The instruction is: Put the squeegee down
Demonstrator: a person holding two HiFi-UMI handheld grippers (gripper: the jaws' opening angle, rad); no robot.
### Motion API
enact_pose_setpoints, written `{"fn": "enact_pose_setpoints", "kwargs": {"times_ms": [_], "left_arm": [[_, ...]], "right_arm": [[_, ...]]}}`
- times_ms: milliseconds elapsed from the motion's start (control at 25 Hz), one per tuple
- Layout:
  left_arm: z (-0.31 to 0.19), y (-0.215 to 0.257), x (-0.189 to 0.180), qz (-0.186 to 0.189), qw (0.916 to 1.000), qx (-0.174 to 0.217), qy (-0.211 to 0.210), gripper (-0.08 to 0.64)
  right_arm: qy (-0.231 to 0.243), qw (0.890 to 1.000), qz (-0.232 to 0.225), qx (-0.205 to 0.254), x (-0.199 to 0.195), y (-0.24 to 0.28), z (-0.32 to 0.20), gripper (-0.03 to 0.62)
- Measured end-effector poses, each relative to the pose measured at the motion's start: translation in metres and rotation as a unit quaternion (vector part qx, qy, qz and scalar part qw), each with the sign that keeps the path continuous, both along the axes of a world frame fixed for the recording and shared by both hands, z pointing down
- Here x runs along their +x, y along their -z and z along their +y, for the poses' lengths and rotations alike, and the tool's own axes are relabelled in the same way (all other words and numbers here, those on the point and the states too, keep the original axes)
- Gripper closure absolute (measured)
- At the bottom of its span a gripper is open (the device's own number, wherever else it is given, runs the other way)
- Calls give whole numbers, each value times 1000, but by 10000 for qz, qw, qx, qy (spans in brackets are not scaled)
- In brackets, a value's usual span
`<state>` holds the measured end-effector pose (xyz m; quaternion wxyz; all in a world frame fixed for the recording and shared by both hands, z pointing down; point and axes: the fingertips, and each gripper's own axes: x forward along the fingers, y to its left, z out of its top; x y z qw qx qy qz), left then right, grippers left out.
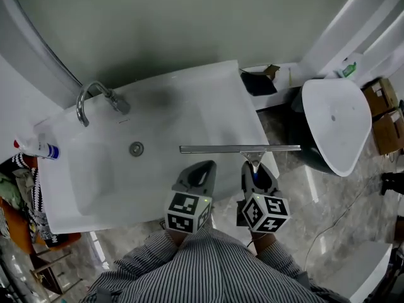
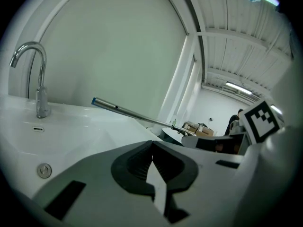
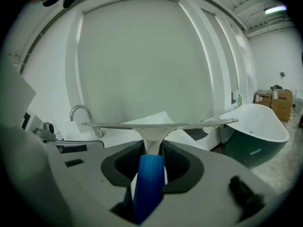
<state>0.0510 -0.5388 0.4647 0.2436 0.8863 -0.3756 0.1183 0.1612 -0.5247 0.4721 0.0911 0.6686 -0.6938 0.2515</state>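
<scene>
Holding: long metal-bladed squeegee with a blue handle (image 1: pixel 240 148), its handle clamped between the jaws of my right gripper (image 1: pixel 255 169).
Blade: level and crosswise over the right side of the white washbasin counter (image 1: pixel 208 100); I cannot tell whether it touches.
Other side: my left gripper (image 1: pixel 202 168) is just beside the right one, jaws together on nothing.
Surroundings: curved chrome tap (image 1: pixel 95 96) at the basin's left; white freestanding tub (image 1: pixel 338 122) to the right.

Lots of bare worktop (image 1: pixel 202 112) round the squeegee (image 1: pixel 240 148); tap (image 1: pixel 115 101) and bottle (image 1: pixel 39 148) well off left.
</scene>
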Motion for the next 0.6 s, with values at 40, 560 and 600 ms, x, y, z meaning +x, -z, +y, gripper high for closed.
{"fn": "enact_pose_setpoints", "kwargs": {"times_ms": [40,560,600], "left_arm": [[-5,-4,0,0,10000,-34,4,548],[-46,-34,3,7,9993,-381,2,548],[-48,-36,3,5,9992,-396,6,548]], "right_arm": [[9,10000,9,-22,1,-3,-5,471],[48,9994,38,-344,6,-35,-55,469],[58,9993,40,-362,5,-37,-57,469]]}}
